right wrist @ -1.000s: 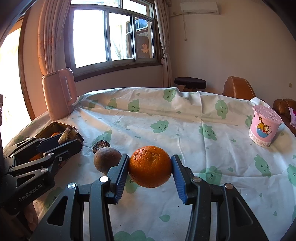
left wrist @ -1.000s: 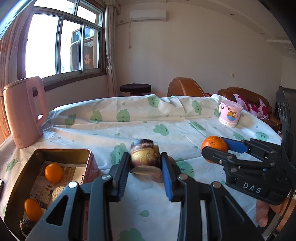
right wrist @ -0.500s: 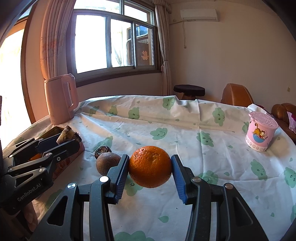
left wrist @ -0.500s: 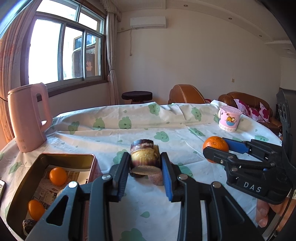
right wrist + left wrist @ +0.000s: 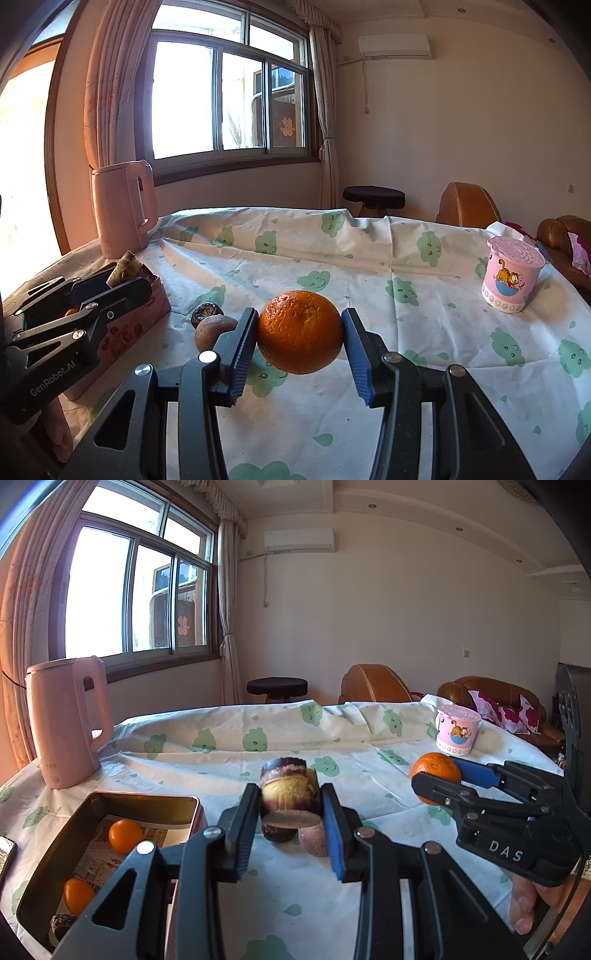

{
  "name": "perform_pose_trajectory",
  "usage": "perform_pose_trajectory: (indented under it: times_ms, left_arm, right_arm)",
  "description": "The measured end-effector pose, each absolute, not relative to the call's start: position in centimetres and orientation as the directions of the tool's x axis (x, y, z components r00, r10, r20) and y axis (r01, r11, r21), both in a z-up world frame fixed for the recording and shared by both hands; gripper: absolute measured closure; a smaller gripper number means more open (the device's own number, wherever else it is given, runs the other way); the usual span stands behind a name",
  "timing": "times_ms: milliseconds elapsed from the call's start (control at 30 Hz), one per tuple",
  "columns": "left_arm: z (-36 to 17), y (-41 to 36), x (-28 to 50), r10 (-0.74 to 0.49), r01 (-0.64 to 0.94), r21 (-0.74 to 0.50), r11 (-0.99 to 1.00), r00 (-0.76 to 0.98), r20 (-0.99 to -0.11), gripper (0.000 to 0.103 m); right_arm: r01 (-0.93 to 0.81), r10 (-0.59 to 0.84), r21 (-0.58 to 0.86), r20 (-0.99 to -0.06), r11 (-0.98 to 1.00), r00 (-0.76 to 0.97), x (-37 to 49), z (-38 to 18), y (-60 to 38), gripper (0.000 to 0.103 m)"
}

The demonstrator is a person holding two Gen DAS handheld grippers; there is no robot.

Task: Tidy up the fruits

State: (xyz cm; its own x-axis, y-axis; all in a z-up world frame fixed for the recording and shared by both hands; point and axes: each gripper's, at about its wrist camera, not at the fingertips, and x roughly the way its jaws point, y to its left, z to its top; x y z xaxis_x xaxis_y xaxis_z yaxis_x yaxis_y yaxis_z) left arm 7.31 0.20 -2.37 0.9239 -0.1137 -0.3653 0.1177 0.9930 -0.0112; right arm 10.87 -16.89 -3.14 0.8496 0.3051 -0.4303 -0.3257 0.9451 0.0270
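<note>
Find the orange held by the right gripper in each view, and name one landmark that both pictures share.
Left wrist view: the orange sits at the right, above the tablecloth, clamped in the right gripper, which reaches in from the right edge.
Right wrist view: the orange fills the centre, pressed between the two jaws of the right gripper.
Shared landmark: the pink cartoon cup stands on the tablecloth, to the right of the orange in both views.

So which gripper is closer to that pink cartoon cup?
Right. The right gripper, holding an orange, sits nearer the pink cartoon cup; the left gripper is farther left, beside the metal tin.
</note>
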Motion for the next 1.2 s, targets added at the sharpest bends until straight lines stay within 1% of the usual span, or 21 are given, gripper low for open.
perform_pose_trajectory:
  times_ms: [500,733,833,967,1200]
  left_arm:
    - [-2.0,0.4,5.9,-0.085,0.09,0.002,0.996,0.949,-0.305,0.068]
    - [-1.8,0.7,5.6,-0.055,0.059,0.004,0.998,0.956,-0.288,0.068]
    - [-1.6,0.7,5.0,-0.038,0.043,0.014,0.999,0.964,-0.264,0.068]
    - [-1.4,0.6,4.4,-0.017,0.025,0.032,0.999,0.972,-0.233,0.068]
    - [-1.3,0.5,3.8,0.003,0.008,0.054,0.999,0.979,-0.206,0.068]
  right_arm:
    - [-0.318,0.301,0.017,-0.375,0.948,0.877,9.9,-2.7,-17.2,0.055]
    - [-0.327,0.313,0.01,-0.317,0.945,0.895,8.8,-2.3,-17.4,0.055]
    - [-0.329,0.316,0.007,-0.297,0.944,0.901,8.4,-2.2,-17.5,0.055]
    - [-0.327,0.315,0.006,-0.287,0.945,0.905,8.2,-2.1,-17.6,0.055]
    - [-0.323,0.309,-0.006,-0.273,0.947,0.911,7.7,-2.1,-17.6,0.055]
